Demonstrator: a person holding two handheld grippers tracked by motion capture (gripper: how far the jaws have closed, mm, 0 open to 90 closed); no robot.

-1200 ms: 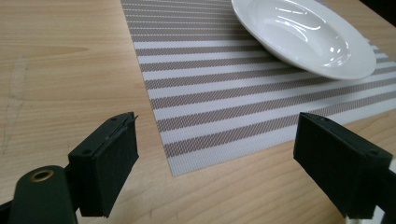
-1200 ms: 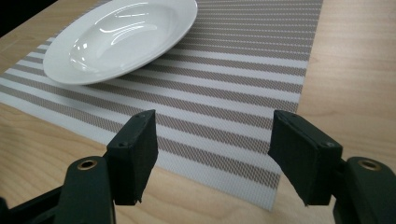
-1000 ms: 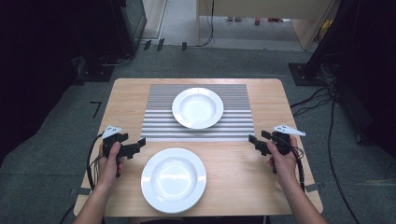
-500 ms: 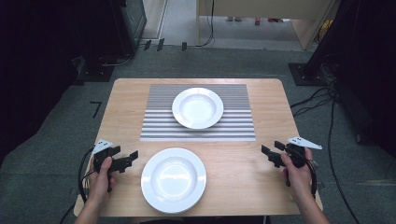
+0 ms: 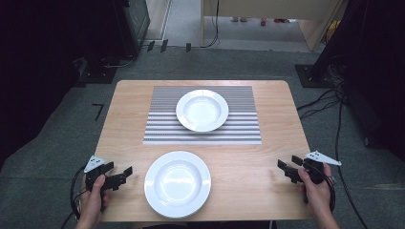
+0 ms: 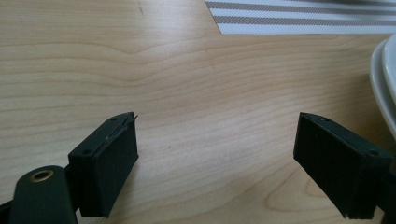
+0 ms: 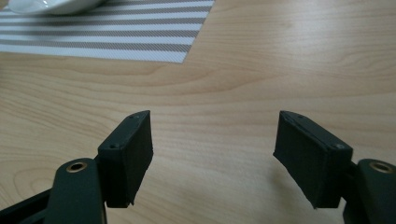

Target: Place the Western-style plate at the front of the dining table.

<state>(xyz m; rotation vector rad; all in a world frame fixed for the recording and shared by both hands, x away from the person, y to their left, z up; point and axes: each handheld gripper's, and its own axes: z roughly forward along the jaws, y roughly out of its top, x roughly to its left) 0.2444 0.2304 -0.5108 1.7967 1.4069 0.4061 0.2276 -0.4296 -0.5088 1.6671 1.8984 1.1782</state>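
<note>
Both tools (image 5: 120,174) (image 5: 289,168) nearer table's front edge (image 5: 200,220)

Light wood counter (image 5: 267,162) with rounded corners, grain running across it; a grey-and-white striped mat (image 5: 157,129) lies on its far half. Floor (image 5: 57,143) is grey-green carpet, with a small black tape mark (image 5: 99,110) left of the counter. Black cables (image 5: 329,102) trail over the carpet at right, beside a dark stand base (image 5: 313,76). Dark cabinet (image 5: 129,24) at far left, in deep shadow. Pale wooden furniture (image 5: 267,12) stands at the far end. Even overhead light on the counter; room edges dark.
</note>
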